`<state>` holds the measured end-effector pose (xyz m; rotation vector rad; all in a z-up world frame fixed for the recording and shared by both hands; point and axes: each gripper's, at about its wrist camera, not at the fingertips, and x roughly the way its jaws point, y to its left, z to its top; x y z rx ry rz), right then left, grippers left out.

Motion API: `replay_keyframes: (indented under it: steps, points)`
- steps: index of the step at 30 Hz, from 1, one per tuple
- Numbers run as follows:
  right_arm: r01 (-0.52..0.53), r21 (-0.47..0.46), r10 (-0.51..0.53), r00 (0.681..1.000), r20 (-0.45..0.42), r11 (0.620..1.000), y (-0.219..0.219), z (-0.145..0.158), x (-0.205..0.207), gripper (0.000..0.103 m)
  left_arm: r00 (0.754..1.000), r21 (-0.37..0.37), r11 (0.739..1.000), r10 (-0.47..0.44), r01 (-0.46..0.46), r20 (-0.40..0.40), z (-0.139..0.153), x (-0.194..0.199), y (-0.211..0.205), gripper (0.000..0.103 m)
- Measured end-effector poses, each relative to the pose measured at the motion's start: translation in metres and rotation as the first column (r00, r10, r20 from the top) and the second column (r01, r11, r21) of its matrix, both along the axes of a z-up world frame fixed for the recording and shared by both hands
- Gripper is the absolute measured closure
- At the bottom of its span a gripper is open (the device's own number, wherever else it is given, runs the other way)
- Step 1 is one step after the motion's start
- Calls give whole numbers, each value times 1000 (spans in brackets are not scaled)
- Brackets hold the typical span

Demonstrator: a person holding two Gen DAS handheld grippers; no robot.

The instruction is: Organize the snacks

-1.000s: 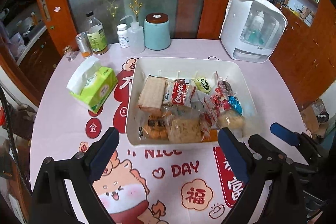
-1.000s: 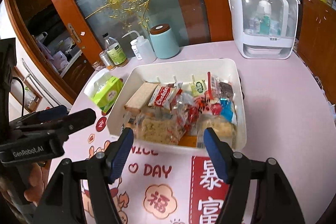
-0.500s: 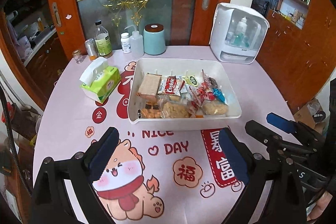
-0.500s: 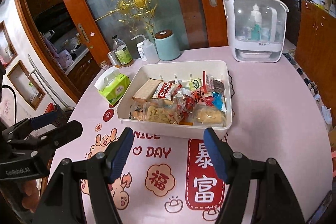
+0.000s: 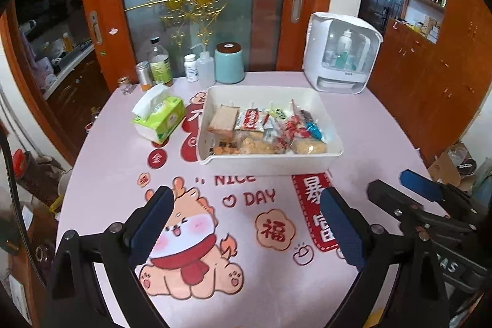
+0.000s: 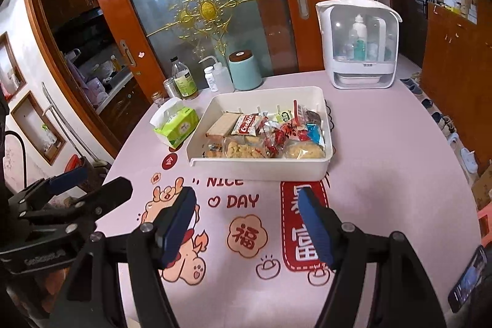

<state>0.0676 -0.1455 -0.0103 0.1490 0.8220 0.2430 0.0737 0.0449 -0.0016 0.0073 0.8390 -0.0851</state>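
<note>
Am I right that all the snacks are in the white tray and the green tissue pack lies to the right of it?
Not quite: the green tissue pack lies to the left of the white tray, as the left wrist view shows; the snacks are in the tray.

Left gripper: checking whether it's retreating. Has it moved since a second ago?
Yes. The left gripper has pulled back from the white tray, which now looks smaller and farther.

white tray [image 5: 267,166] of snacks [image 5: 264,131] beyond empty, parted left gripper [image 5: 246,223] jaws.

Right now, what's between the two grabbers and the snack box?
Only bare tablecloth with cartoon prints lies between both open grippers and the white tray, in both wrist views.
</note>
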Motion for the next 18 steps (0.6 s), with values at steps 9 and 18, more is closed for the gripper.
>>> replay_keyframes:
  steps: [9,18]
  points:
    - [36,-44,-35,999,9,998,-2,6,-35,33,997,-30,999,26,-28,-77,-21,-26,4,8]
    - [77,-89,-80,996,-28,993,-6,-1,-48,33,996,-3,998,56,-56,-73,-20,-40,-4,8]
